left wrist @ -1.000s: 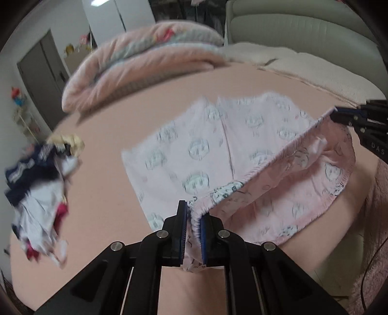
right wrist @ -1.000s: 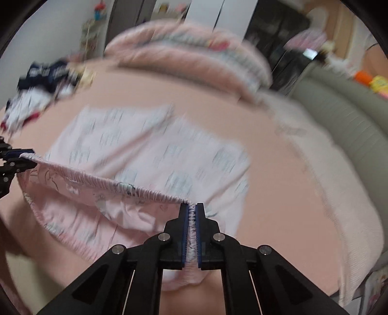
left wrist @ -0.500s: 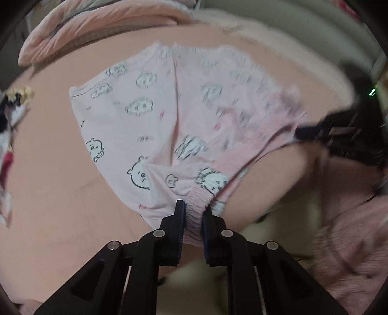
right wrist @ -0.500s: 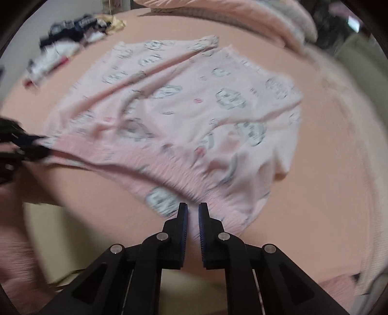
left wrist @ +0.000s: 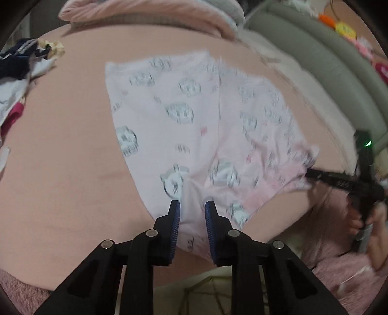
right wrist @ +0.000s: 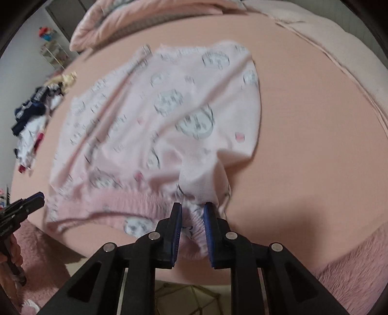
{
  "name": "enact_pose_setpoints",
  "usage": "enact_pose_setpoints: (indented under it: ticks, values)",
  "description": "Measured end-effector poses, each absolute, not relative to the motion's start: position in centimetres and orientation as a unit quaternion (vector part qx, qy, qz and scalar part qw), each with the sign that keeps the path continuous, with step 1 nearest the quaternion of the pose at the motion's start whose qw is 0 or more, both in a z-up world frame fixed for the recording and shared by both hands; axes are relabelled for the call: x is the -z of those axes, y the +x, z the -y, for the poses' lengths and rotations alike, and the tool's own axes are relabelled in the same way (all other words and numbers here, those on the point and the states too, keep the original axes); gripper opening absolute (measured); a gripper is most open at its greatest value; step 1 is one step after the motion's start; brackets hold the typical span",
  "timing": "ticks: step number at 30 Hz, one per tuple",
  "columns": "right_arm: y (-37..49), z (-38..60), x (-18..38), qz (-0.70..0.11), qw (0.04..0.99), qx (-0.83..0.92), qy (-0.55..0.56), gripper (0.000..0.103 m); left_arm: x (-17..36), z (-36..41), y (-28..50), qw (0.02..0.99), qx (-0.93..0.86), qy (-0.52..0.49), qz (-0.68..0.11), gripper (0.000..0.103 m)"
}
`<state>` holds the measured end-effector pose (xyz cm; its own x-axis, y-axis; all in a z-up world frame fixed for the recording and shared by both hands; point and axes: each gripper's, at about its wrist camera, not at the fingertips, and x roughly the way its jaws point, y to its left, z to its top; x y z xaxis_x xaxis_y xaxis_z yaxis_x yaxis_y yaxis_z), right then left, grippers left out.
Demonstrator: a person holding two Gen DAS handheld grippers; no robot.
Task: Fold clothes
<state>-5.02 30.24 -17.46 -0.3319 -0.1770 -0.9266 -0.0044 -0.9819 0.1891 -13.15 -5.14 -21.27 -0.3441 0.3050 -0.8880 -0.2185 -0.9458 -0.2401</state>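
Note:
Pink shorts (left wrist: 194,126) printed with cartoon faces lie spread on the pink bed (left wrist: 68,150), waistband toward the near edge. My left gripper (left wrist: 192,206) points down at one end of the waistband. Its jaws are opening, with slack cloth lying between the pads and a gap showing beside it. My right gripper (right wrist: 192,209) stands over the other end of the shorts (right wrist: 165,116), jaws also opening, with the gathered waistband loose between them. Each gripper also shows in the other's view: the right gripper (left wrist: 315,173) and the left gripper (right wrist: 36,198).
A heap of dark and white clothes (left wrist: 19,63) lies at the bed's far left. A folded pink quilt (left wrist: 145,14) sits at the back, beside a grey-green padded headboard (left wrist: 327,72). A fuzzy pink throw (right wrist: 351,273) hangs at the near edge. A hand (left wrist: 371,218) holds the right gripper.
Both grippers came down and tipped toward the bed, laying the raised waistband flat near the front edge. Their jaws, shut on the waistband before, have parted.

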Motion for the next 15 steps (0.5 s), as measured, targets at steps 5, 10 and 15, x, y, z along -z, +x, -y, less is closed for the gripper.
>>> enact_pose_setpoints:
  ticks: [5,10,15]
  values:
    - [-3.0,-30.3,17.5,0.081,0.072,0.802,0.587,0.018,22.1,4.1,-12.5,0.148,-0.807,-0.571,0.009,0.019]
    - [-2.4,-32.7,15.2,0.190,0.102,0.803,0.555,0.019,20.2,5.7,-12.3,0.145,-0.813,-0.559,0.071,0.019]
    - [-5.4,-31.7,14.1,0.152,0.099,0.825,0.535,0.019,20.2,4.6,-12.9,0.156,-0.819,-0.548,0.072,0.019]
